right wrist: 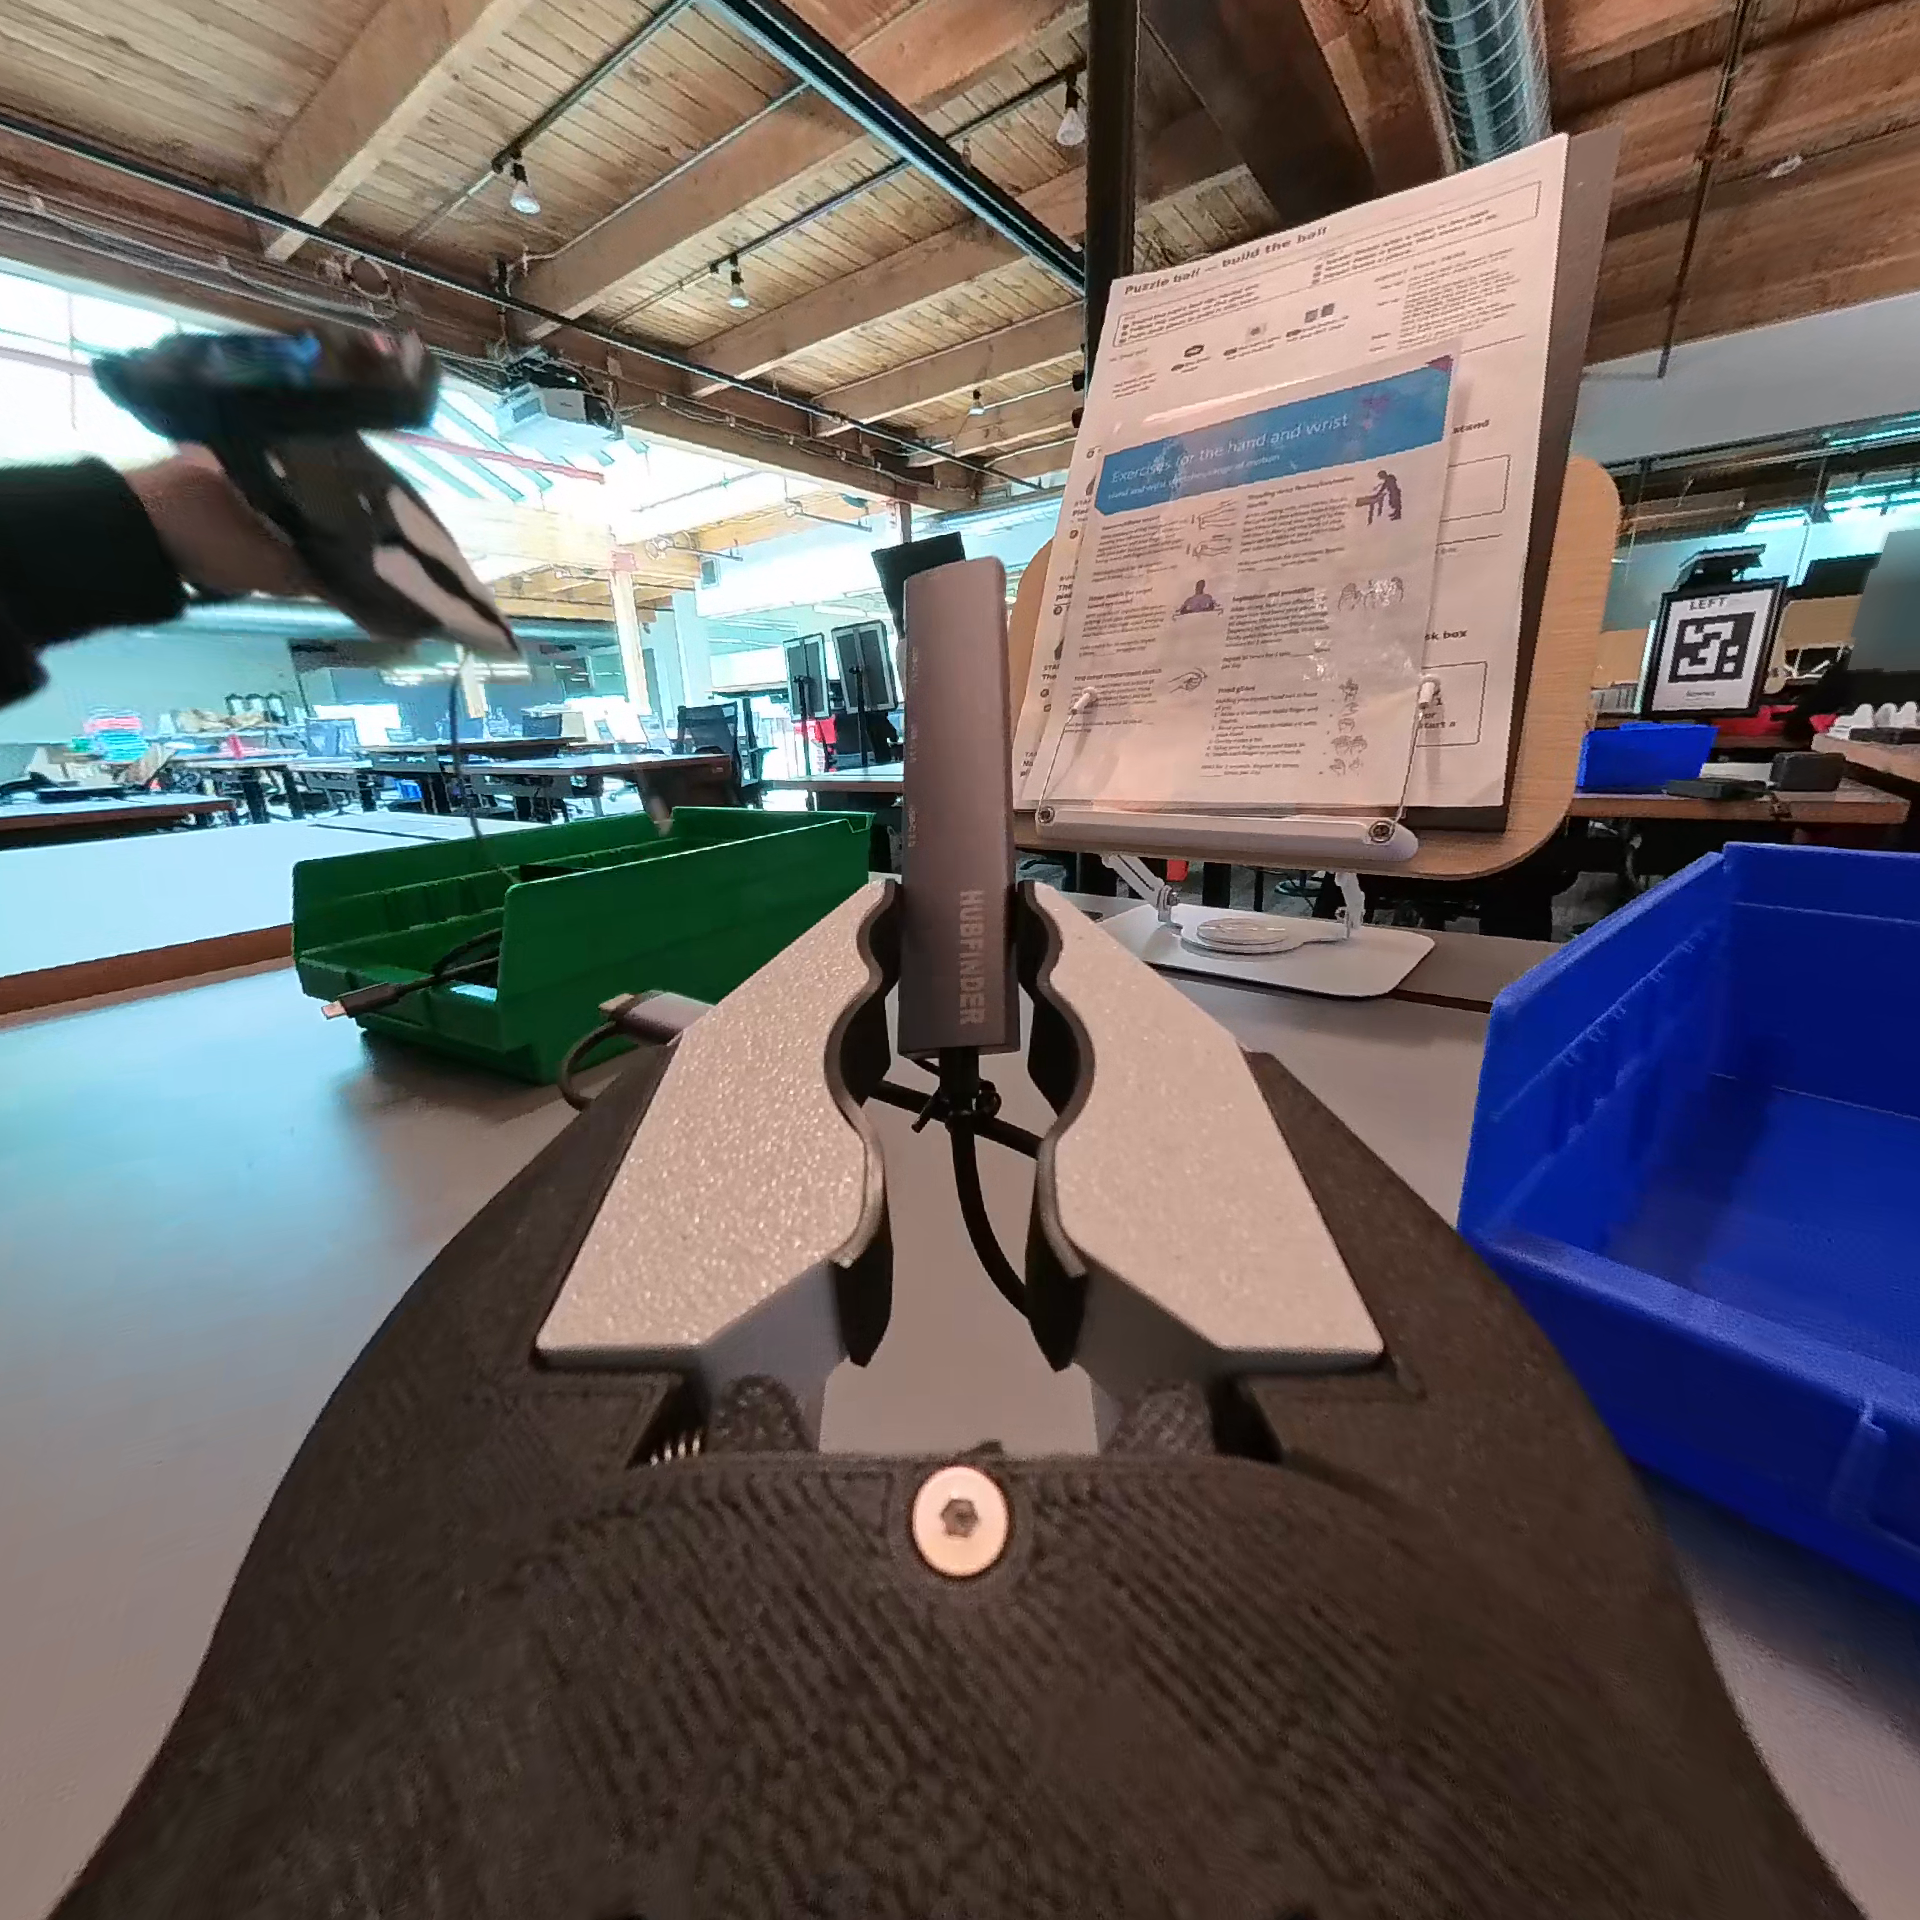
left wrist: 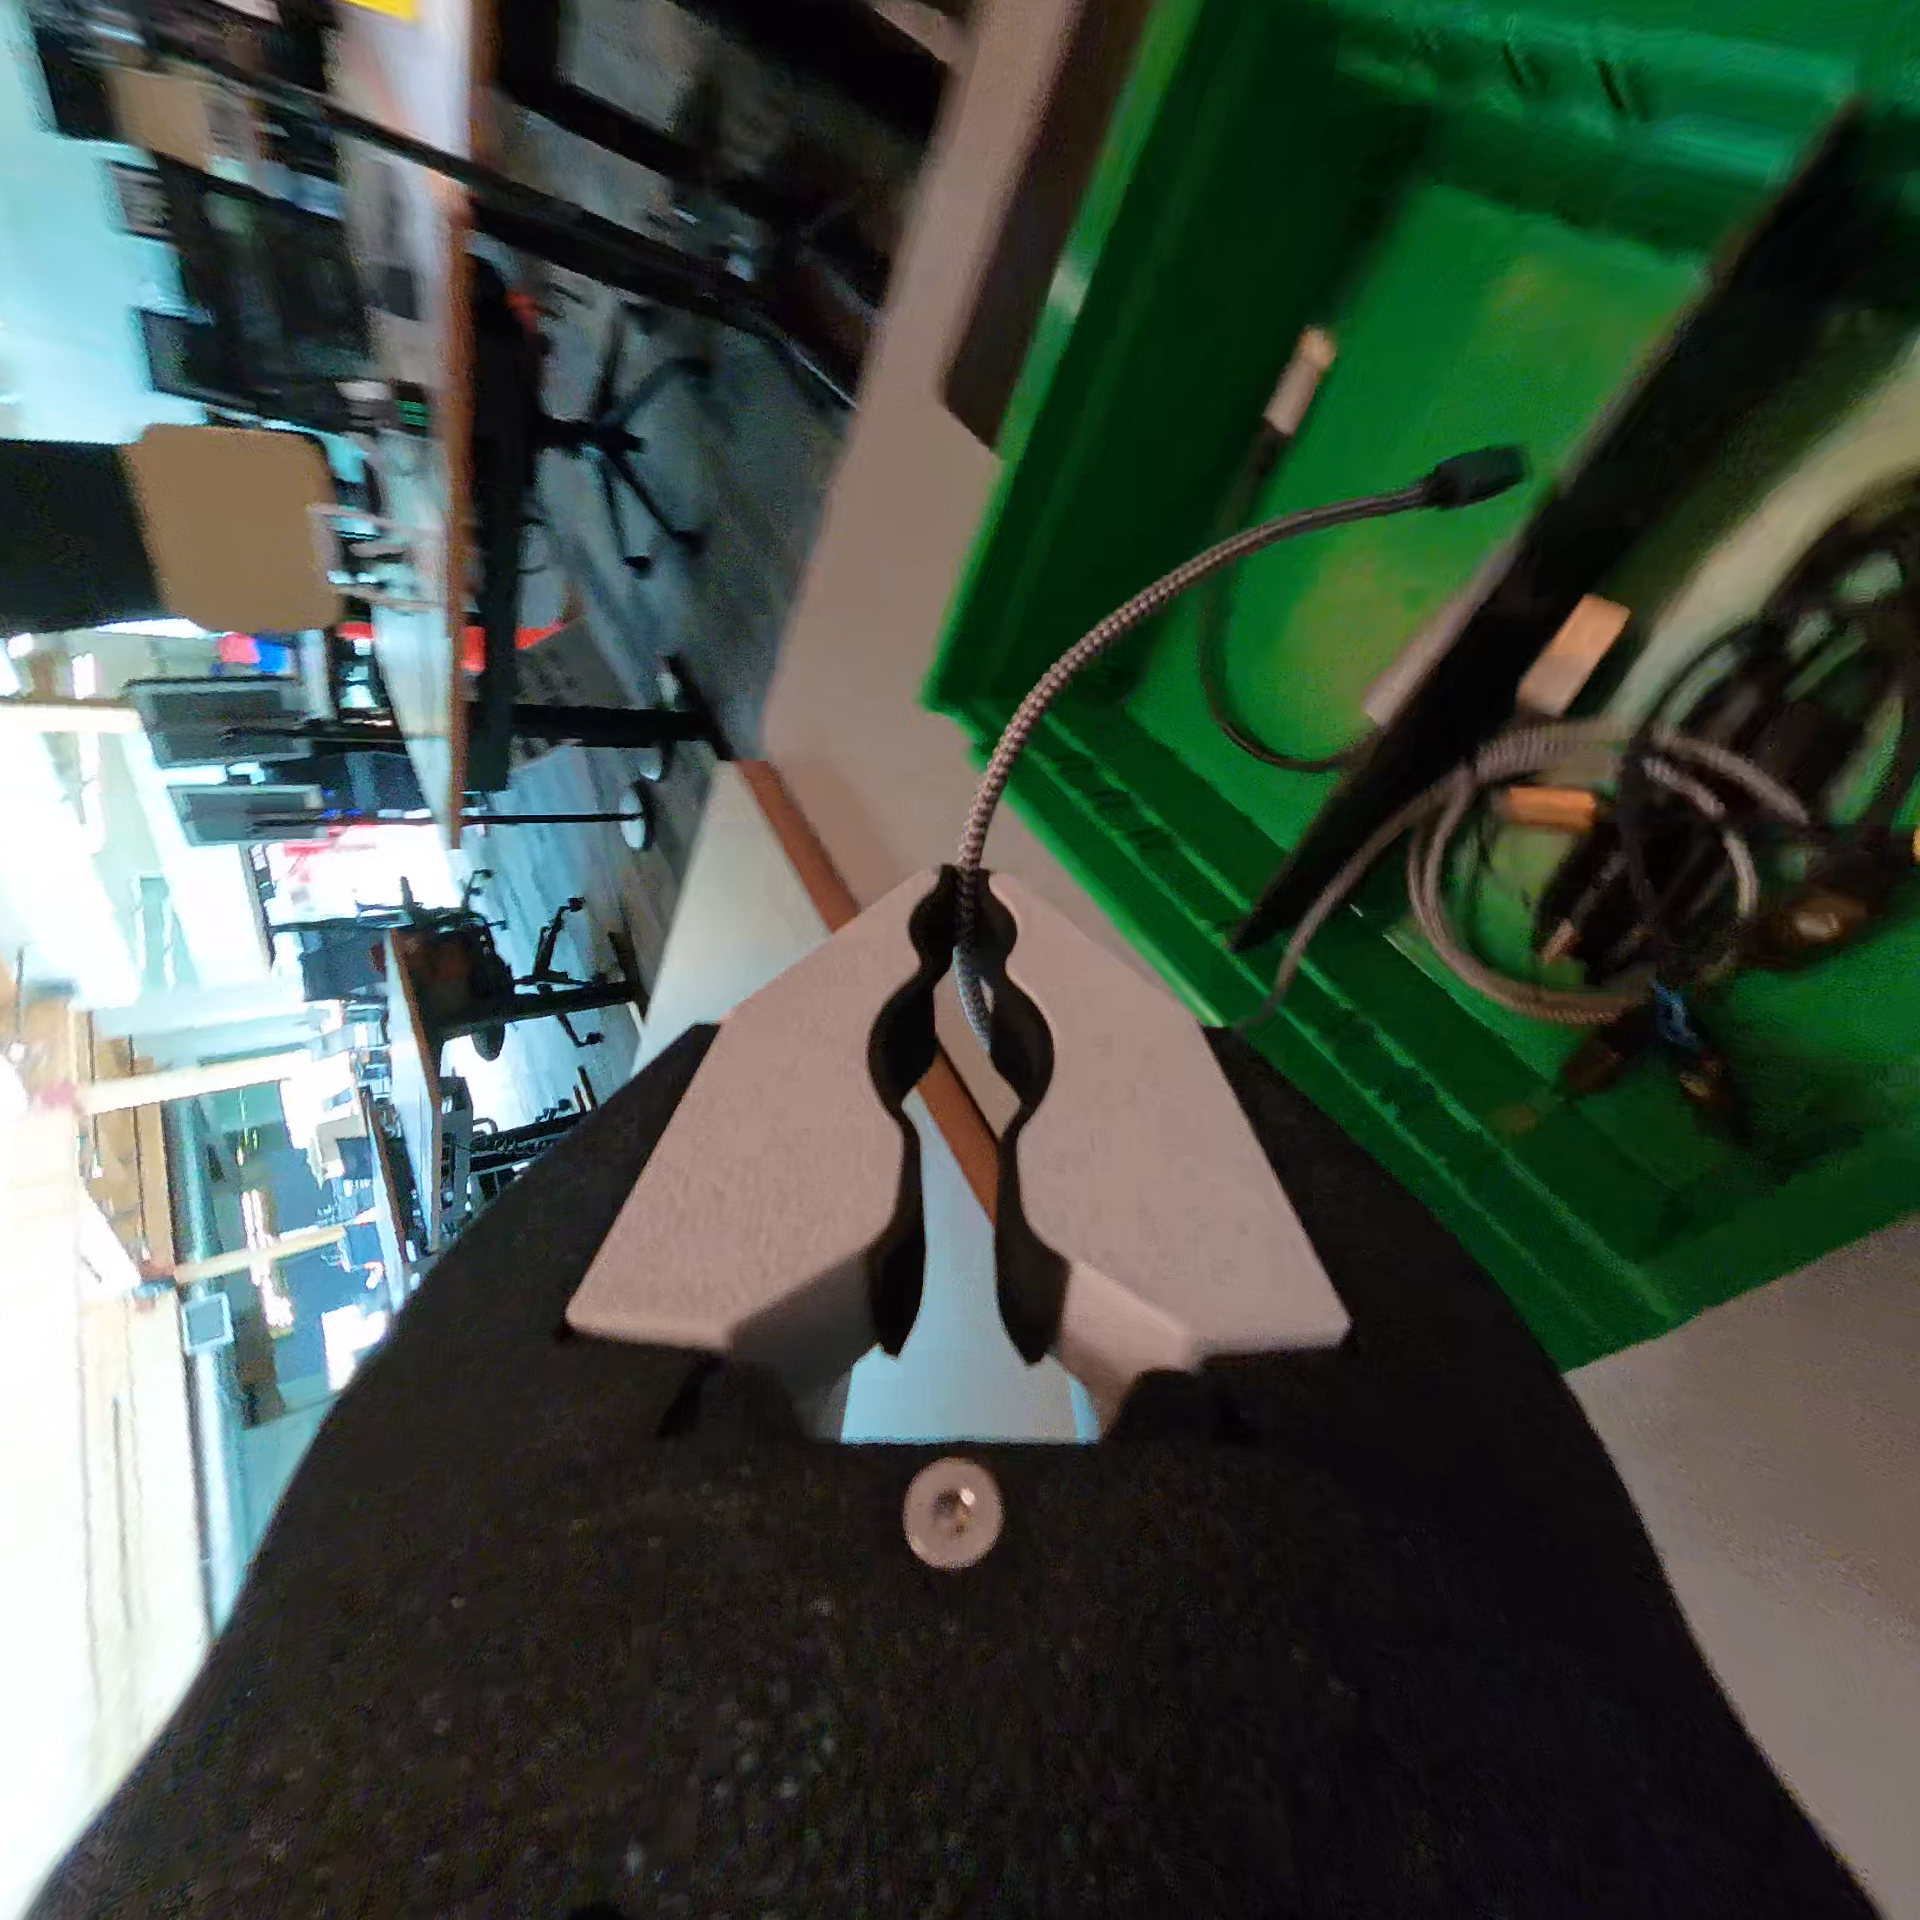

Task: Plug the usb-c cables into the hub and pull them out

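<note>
While my right claw (right wrist: 956, 935) clamps the grey hub (right wrist: 954, 821) upright between its fingers, my left claw (left wrist: 961, 894) pinches one braided cable (left wrist: 1132, 613), its plug (left wrist: 1475, 478) free ahead over the green bin (left wrist: 1455, 1060). One dark divider (left wrist: 1621, 499) splits that bin; several coiled cables (left wrist: 1621, 862) lie beyond it. One blue bin (right wrist: 1704, 1174) sits right of the hub.

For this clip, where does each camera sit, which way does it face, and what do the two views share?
Left wrist view: on the left gripper, rolled sideways, facing the green bin; its fingers pinch a braided cable.
Right wrist view: on the right gripper, level, facing a document stand; its fingers clamp the upright hub; the person's hand with the left gripper shows at upper left.
Shared: green bin, grey table, left gripper.
</note>
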